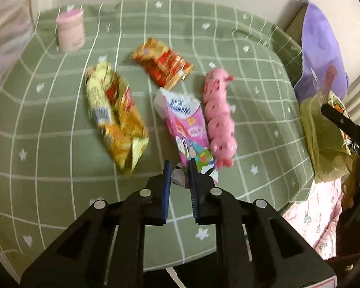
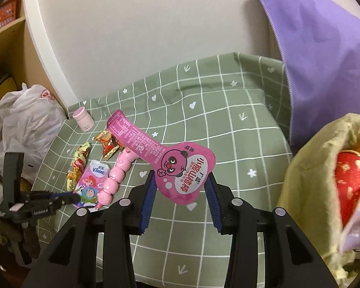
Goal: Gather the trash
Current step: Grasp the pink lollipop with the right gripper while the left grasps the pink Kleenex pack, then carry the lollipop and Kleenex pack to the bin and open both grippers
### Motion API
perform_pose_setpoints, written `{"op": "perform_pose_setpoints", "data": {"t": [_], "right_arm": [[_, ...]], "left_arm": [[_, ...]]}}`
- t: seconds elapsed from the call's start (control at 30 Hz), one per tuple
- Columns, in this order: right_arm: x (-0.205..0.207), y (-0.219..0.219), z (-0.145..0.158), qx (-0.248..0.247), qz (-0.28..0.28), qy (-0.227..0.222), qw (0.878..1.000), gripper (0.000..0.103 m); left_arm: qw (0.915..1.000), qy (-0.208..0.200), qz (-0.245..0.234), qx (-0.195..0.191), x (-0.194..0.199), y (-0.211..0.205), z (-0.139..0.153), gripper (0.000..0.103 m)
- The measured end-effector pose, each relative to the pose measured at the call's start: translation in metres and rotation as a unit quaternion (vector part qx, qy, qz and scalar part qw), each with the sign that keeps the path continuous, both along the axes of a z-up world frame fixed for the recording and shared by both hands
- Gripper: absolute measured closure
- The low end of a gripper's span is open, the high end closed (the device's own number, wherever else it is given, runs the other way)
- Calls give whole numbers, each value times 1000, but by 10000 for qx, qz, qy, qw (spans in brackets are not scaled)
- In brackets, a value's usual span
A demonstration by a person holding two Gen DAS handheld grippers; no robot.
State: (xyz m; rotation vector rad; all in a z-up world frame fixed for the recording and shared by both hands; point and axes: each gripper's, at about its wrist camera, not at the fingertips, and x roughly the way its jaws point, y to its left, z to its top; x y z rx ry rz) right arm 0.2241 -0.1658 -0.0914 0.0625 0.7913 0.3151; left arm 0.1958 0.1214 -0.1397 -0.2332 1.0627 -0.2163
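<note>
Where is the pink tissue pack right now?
The pink tissue pack lies mid-table on the green checked cloth, between the yellow snack wrapper and the pink bead-shaped toy; the left gripper pinches its near end.

Yellow snack wrapper [image 1: 117, 117] motion-blurred; green trash bag [image 2: 324, 192] cut by frame edge.

A green checked tablecloth [image 1: 60, 144] covers the table. A pink jar [image 1: 70, 30] stands upright at its far left corner; a purple cloth [image 2: 324, 60] hangs at right.
</note>
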Motion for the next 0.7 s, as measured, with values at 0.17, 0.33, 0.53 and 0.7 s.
{"op": "perform_pose_setpoints", "data": {"t": [0.17,0.33,0.53,0.7], "right_arm": [[-12,-18,23,17,-182,-292,9994,65],[-32,-35,58,-129,-419,-805,9958,65],[-63,-68,100,-583,-912,-1324,9853,65],[-91,-114,131,-776,-1537,-1592,9721,65]], "left_arm": [[9983,-565,-89,73,10,-10,34,90],[9874,-1500,-471,-192,21,-34,97,90],[9588,-2324,-1517,-614,33,-98,163,90],[9310,-2494,-2456,-1033,45,-167,196,90]]}}
